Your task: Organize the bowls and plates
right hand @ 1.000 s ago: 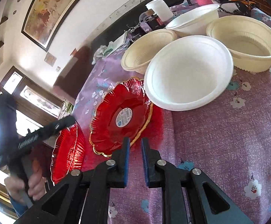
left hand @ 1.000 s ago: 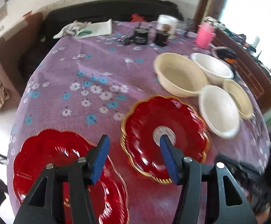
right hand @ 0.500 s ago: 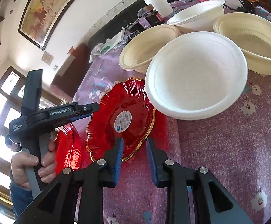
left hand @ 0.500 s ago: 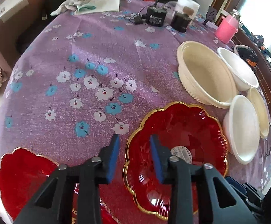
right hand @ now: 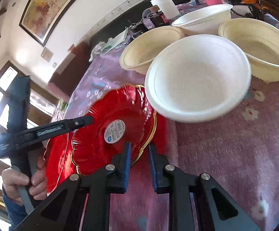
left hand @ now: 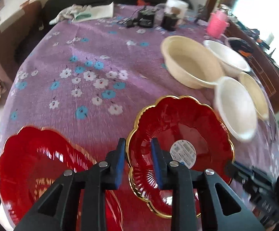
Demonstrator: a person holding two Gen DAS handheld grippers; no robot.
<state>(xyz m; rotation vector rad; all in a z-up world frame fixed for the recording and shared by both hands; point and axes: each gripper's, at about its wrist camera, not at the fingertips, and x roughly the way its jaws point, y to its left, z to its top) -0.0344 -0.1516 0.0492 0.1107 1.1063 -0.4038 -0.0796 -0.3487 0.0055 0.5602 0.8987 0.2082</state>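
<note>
Left tongs (left hand: 138, 161): the two blue pads stand a narrow way apart and are closing. The gold-edged rim of a red plate (left hand: 187, 127) runs up between them, with one pad outside the rim and one over the plate's inside. The picture is blurred there, so I cannot tell whether the pads already press on the rim.

Right tongs (right hand: 139, 159): these pads are also narrow and closing. The opposite edge of the same red plate passes between them, with a sliver of space on either side of it, so they are not gripping it.

The red plate is scalloped, with a round white label (left hand: 182, 153) in its middle. It sits near the front edge of a table under a purple flowered cloth (left hand: 93, 48). In the right tongs' view it looks tipped, and the left tongs reach its far edge, held by a hand (right hand: 22, 181).

A second red plate (left hand: 33, 163) lies just to the left of the first.

Behind and to the right, four bowls are grouped close together. The white bowl (right hand: 197, 84) nearest the red plate overlaps its rim. Around it sit a cream bowl (left hand: 189, 67), another white bowl (left hand: 228, 57) and another cream bowl (right hand: 258, 46).

A pink cup (left hand: 216, 25) stands at the far side of the table.
</note>
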